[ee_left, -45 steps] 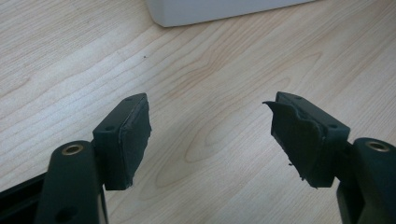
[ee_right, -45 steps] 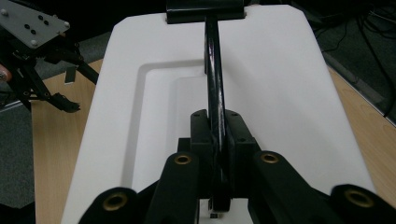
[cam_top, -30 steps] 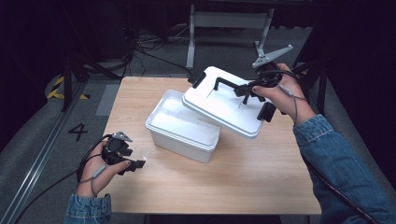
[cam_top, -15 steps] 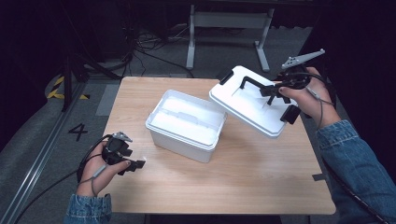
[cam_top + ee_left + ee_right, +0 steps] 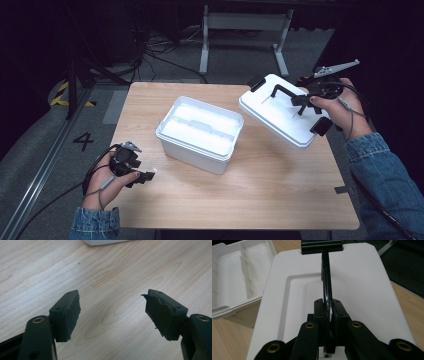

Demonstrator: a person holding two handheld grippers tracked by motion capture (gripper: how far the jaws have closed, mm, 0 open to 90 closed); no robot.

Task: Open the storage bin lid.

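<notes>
While the right gripper (image 5: 306, 101) has its jaws pressed together on the black handle (image 5: 326, 282) of the white lid (image 5: 280, 117), the left gripper (image 5: 141, 175) sits spread wide with nothing between its pads. In the right gripper view the handle runs straight up between the two clamped jaws toward a black latch (image 5: 321, 246) at the lid's far edge, and the lid's flat top with its shallow stepped recess lies beneath. From the high view the lid is held tilted off to the right of the white box (image 5: 200, 134), apart from it, over the right part of the wooden table (image 5: 260, 195). The right hand (image 5: 336, 107) grips its tool from the right side, wrist bent inward, a denim sleeve (image 5: 385, 180) running down to the lower right corner.

The box stands open near the table's middle, and the right gripper view shows its inside split by white dividers into compartments. The left hand (image 5: 107, 180) rests low at the table's near left edge, its gripper pointing right along the wood, well apart from the box. In the left gripper view both worn black pads (image 5: 67, 313) hover just over bare wood grain. A figure 4 (image 5: 83, 141) is marked on the grey floor left of the table.
</notes>
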